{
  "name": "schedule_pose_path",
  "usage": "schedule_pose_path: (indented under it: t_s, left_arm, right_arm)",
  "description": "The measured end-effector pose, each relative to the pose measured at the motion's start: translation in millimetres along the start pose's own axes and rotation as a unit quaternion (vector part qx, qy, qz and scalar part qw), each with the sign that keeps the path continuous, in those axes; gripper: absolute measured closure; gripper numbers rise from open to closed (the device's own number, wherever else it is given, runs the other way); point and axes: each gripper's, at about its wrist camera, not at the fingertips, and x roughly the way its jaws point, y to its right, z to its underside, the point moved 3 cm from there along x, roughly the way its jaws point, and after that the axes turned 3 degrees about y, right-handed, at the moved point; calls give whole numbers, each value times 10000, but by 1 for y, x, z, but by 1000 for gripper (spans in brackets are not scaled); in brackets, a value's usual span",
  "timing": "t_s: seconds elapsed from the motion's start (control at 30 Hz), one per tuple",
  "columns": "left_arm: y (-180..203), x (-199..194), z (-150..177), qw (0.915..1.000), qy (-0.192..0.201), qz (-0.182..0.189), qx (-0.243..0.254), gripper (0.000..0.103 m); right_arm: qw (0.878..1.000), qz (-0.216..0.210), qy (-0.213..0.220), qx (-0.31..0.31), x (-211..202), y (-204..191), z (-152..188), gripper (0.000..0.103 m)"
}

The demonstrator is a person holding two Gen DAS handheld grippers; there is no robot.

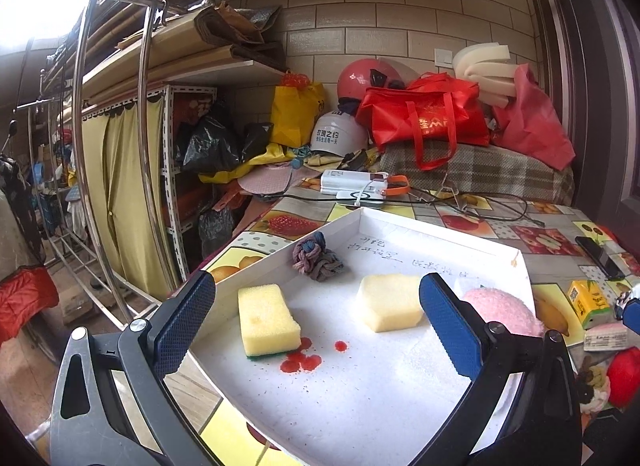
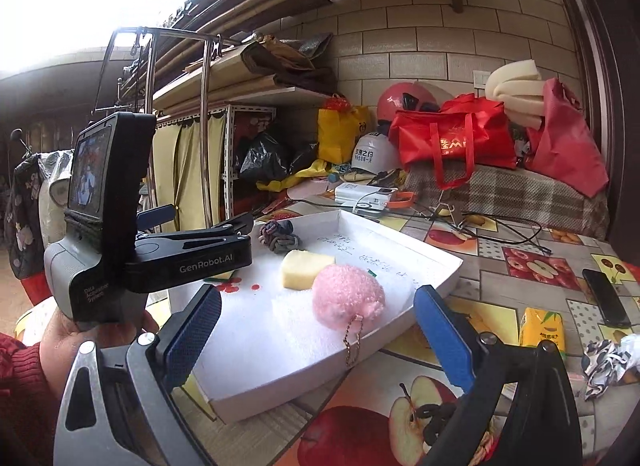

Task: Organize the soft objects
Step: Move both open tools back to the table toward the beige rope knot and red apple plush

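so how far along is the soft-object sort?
Done: green-backed yellow sponge, pale yellow foam block, knotted grey-purple rope and fluffy pink pompom lie in the white tray. In hand: nothing; both claws open. Left: crumpled patterned cloth on the table.

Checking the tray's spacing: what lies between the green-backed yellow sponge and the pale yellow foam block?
In the left wrist view, only bare white tray floor separates the sponge from the foam block; the red stains sit nearer, by the sponge.
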Motion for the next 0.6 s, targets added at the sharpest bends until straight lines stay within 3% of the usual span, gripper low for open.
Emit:
schedule_pose_path:
  t_s: [0.1, 0.23, 0.4, 0.5, 0.6]
  left_arm:
    - [21, -17, 4, 9991, 33, 329, 274, 0]
    - [61, -38, 13, 9919, -103, 1090, 645, 0]
    - [114, -70, 24, 9725, -215, 1961, 1239, 0]
    - [139, -76, 32, 9580, -561, 2443, 1392, 0]
    - [162, -72, 40, 9469, -924, 2595, 1657, 0]
  right_arm:
    - [9999, 54, -80, -80, -21, 12, 7, 6]
    - [9990, 343, -244, 163, -44, 52, 17, 6]
    - [9923, 908, -526, 653, -65, 116, 29, 6]
    - [9881, 937, -859, 865, -72, 141, 39, 6]
    - [9849, 880, -1157, 942, -71, 149, 46, 6]
